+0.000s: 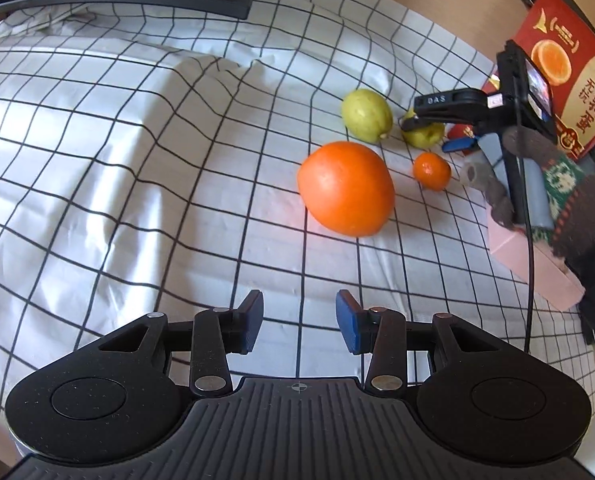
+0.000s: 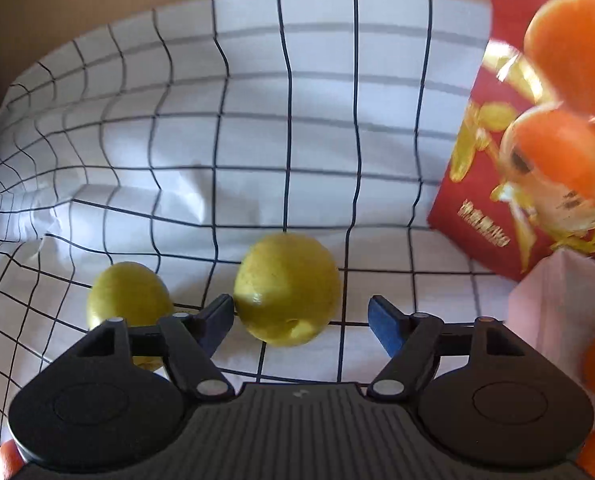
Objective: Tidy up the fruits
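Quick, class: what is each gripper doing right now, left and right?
Left gripper: open, empty.
Right gripper: open, around a green fruit, not gripping.

Red box (image 2: 537, 140) blurred, cut off by the right edge.

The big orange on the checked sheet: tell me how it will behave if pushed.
The big orange is round, so it would probably roll. The checked sheet looks soft and wrinkled, which may slow it. Its skin looks smooth, perhaps slippery.
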A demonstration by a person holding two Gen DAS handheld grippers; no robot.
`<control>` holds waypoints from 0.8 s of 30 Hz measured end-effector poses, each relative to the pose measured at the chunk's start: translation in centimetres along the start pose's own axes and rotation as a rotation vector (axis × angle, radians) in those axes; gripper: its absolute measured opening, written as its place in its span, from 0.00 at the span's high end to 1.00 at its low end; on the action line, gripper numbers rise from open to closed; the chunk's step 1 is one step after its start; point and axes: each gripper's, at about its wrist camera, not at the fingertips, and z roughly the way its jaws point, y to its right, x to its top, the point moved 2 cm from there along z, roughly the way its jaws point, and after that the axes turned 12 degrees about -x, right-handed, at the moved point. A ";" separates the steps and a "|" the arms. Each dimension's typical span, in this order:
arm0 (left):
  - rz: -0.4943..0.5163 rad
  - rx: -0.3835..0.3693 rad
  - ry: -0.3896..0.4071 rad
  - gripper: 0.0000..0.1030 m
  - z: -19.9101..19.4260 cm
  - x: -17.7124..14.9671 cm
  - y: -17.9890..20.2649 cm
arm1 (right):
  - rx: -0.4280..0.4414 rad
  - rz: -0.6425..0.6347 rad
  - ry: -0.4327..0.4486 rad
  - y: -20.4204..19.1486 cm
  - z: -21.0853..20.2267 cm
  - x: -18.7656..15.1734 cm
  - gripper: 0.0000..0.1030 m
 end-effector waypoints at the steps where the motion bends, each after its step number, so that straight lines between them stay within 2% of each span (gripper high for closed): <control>1: 0.001 -0.001 -0.003 0.57 0.0 0.0 0.0 | 0.011 0.004 0.001 0.1 0.1 0.1 0.28; 3: 0.003 -0.005 -0.007 0.57 0.1 -0.1 0.1 | 0.040 0.002 0.006 0.0 -0.1 0.1 0.42; 5: 0.013 -0.015 -0.012 0.57 0.3 -0.1 0.3 | 0.031 -0.026 -0.004 -0.2 -0.6 0.1 0.42; 9: 0.036 -0.058 -0.034 0.57 0.9 0.1 0.9 | 0.101 -0.048 0.051 -0.1 -4.2 -0.8 0.44; 12: 0.054 -0.075 -0.049 0.57 1.5 0.1 1.4 | 0.165 -0.059 0.105 0.5 -8.4 -2.4 0.53; 13: 0.060 -0.082 -0.054 0.57 1.8 0.1 1.6 | 0.185 -0.067 0.122 0.7 -9.7 -3.0 0.73; 14: 0.064 -0.089 -0.059 0.57 2.0 0.1 1.7 | 0.213 -0.078 0.130 0.7 -10.9 -3.7 0.83; 16: 0.075 -0.105 -0.069 0.57 2.6 0.2 2.1 | 0.238 -0.103 0.143 0.8 -12.7 -5.3 0.83; 19: 0.100 -0.132 -0.080 0.57 3.3 0.2 3.1 | 0.203 -0.140 0.144 0.9 -13.1 -7.3 0.83; 22: 0.122 -0.154 -0.077 0.57 3.9 0.3 4.2 | 0.209 -0.104 0.108 1.4 -13.1 -10.0 0.83; 24: 0.129 -0.166 -0.063 0.57 4.1 0.3 4.6 | 0.236 -0.094 0.138 1.6 -13.9 -12.7 0.83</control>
